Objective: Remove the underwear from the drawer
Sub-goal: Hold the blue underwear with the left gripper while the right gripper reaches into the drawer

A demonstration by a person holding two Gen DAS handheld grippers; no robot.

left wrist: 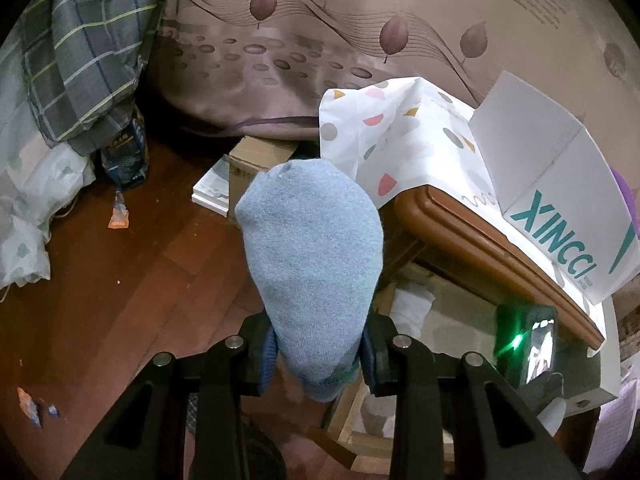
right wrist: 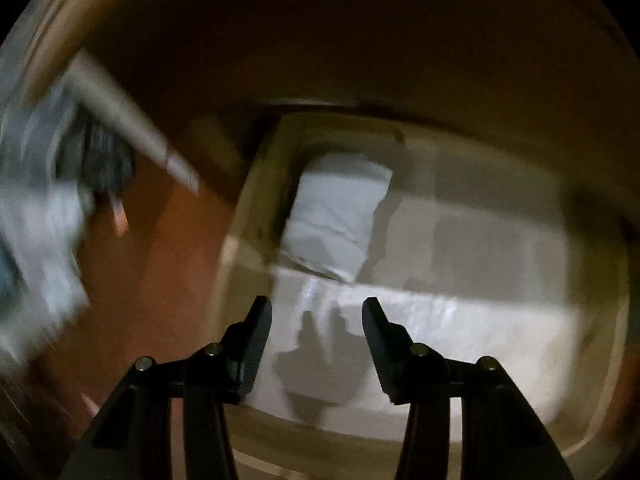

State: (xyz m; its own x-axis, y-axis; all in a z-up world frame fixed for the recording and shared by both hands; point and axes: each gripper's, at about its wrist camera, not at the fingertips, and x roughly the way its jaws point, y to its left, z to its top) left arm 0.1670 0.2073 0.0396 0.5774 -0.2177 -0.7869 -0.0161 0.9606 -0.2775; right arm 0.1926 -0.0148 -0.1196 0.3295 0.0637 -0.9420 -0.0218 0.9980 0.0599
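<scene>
My left gripper [left wrist: 318, 354] is shut on a light blue knit garment [left wrist: 312, 252] with a dark blue and green cuff, held up over the floor to the left of the open drawer [left wrist: 424, 316]. In the right wrist view, which is blurred, my right gripper [right wrist: 316, 308] is open and empty above the open drawer [right wrist: 256, 216]. A folded white garment [right wrist: 336, 216] lies at the drawer's back left. A pale liner [right wrist: 460, 328] covers the drawer bottom. The right gripper's body with a green light [left wrist: 524, 344] shows in the left wrist view.
A wooden nightstand [left wrist: 452, 224] carries a spotted white cloth [left wrist: 400, 136] and a white XINCCI box [left wrist: 560, 200]. A bed with a leaf-patterned cover [left wrist: 320, 40] stands behind. A cardboard box [left wrist: 260, 160], plaid bedding [left wrist: 80, 60] and scraps [left wrist: 120, 216] lie on the wooden floor.
</scene>
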